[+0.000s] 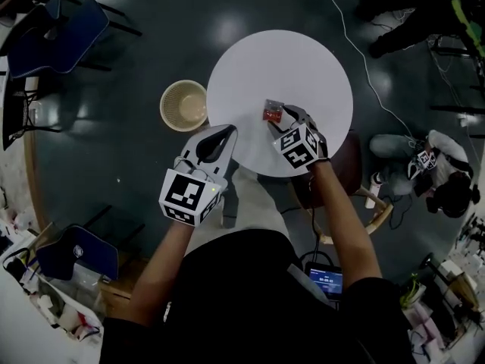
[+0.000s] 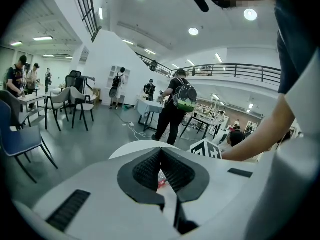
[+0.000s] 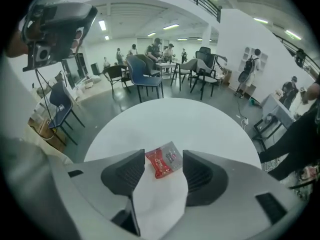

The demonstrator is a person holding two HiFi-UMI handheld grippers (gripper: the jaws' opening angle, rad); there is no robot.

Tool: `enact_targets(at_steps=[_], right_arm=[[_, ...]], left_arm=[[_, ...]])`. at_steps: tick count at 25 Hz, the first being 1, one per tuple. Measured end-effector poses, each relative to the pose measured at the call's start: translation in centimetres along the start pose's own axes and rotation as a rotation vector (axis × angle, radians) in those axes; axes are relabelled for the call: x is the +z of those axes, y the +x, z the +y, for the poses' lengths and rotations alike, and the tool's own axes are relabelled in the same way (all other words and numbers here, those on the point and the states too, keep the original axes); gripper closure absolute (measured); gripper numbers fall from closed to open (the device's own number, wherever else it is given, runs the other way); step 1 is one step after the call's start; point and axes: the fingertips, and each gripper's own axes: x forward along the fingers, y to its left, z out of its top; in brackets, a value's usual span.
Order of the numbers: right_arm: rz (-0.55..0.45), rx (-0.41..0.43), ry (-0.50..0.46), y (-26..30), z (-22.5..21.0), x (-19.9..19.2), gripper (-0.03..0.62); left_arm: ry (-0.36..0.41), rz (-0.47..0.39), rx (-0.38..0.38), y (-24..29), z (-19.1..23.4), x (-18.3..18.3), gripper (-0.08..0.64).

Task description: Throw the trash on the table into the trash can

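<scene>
**Head view**
- Bench (image 1: 303,59): round, white top, on a dark floor.
- Trash (image 1: 273,111): one red/silver wrapper, flat on the bench, on the half nearer me.
- Trash can (image 1: 184,105): beige, round, ribbed wall. Stands on the floor just beside the bench's left edge. I can't make out any contents.
- Left gripper (image 1: 226,133): tip over the bench's near-left rim, marker cube towards me. It points towards the wrapper but is well apart from it.
- Right gripper (image 1: 291,117): angled down over the bench, wrapper just ahead of its tips.
- Blue chair (image 1: 61,32): upper left, off the bench.

**Left gripper view**
- Jaws together, tips meeting; I see nothing clamped.
- A red sliver shows through the slot behind the tips. Prob. the wrapper beyond, but I can't confirm.
- Bench edge is visible past the tips.
- Person with a green backpack (image 2: 176,109) stands in the bkgd.

**Right gripper view**
- Jaws spread wide apart.
- Wrapper lies on the bench in the gap between the two tips, slightly skewed, red end towards the left jaw.
- Pads don't press on it, so nothing is held.
- Bench top around it is plain white.
</scene>
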Motion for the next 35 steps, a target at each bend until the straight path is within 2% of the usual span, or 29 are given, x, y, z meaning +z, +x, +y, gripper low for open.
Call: enact_targets(at_steps=[8,16,21,31,35], right_arm=[[0.054,0.046,-0.192,3.1,0.3,-0.9,0.328],[0.124,0.137,-0.288,5.3,-0.5,-1.2,0.319],[0.163,0.183,-0.31,5.9,-0.4,-1.5,0.319],[0.199,0.27,-0.291,7.1,-0.3,-2.0,0.31],[0.186,0.286,-0.293,7.0,-0.2,-1.9,0.31]], left_arm=[[-0.033,0.032,0.006,1.3,0.3,-2.3,0.546],[-0.042,0.047,0.016,2.0,1.0,-3.8,0.546],[-0.048,0.049,0.024,2.1,1.3,-3.9,0.546],[-0.07,0.058,0.028,3.1,1.4,-5.2,0.546],[-0.077,0.061,0.031,3.0,1.1,-5.5,0.546]])
